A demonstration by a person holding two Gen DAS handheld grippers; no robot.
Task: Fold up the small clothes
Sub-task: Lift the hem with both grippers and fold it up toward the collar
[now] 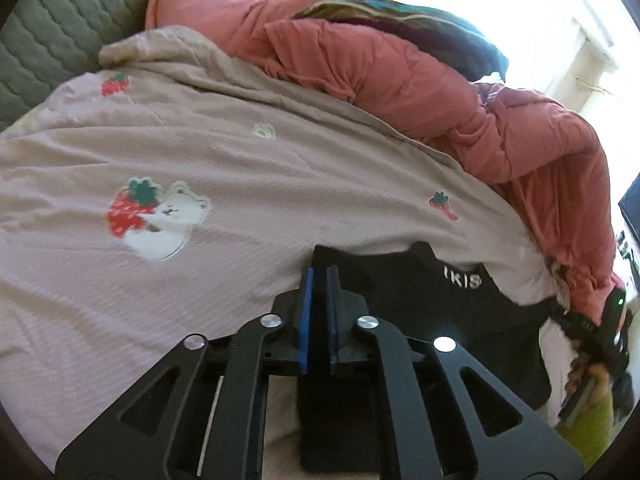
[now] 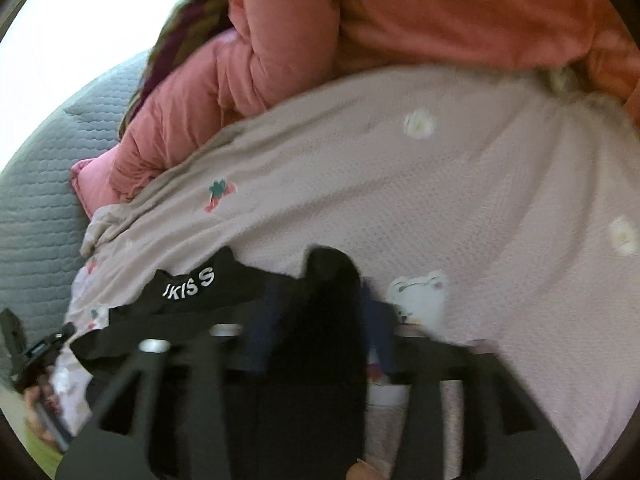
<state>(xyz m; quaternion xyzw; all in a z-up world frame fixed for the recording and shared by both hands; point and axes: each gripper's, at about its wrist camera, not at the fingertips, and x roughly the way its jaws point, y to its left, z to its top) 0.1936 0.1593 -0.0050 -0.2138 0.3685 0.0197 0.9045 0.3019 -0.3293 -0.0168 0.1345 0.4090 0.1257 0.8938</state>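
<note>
A small black garment [image 1: 420, 300] with white letters on its waistband lies on a pinkish-beige blanket [image 1: 240, 184]. My left gripper [image 1: 319, 276] is shut on a corner of the black garment; black cloth sits between its blue pads. In the right wrist view the same black garment [image 2: 224, 300] stretches to the left, and my right gripper [image 2: 326, 280] is shut on its other corner, with cloth bunched between the fingers. That view is blurred by motion.
The blanket has strawberry and bear patches [image 1: 156, 216]. A salmon-pink duvet [image 1: 420, 80] is heaped behind it, with a dark multicoloured cloth [image 1: 420, 24] on top. A grey-green quilted cover [image 1: 60, 32] lies at the far left. The other gripper shows at the right edge [image 1: 612, 320].
</note>
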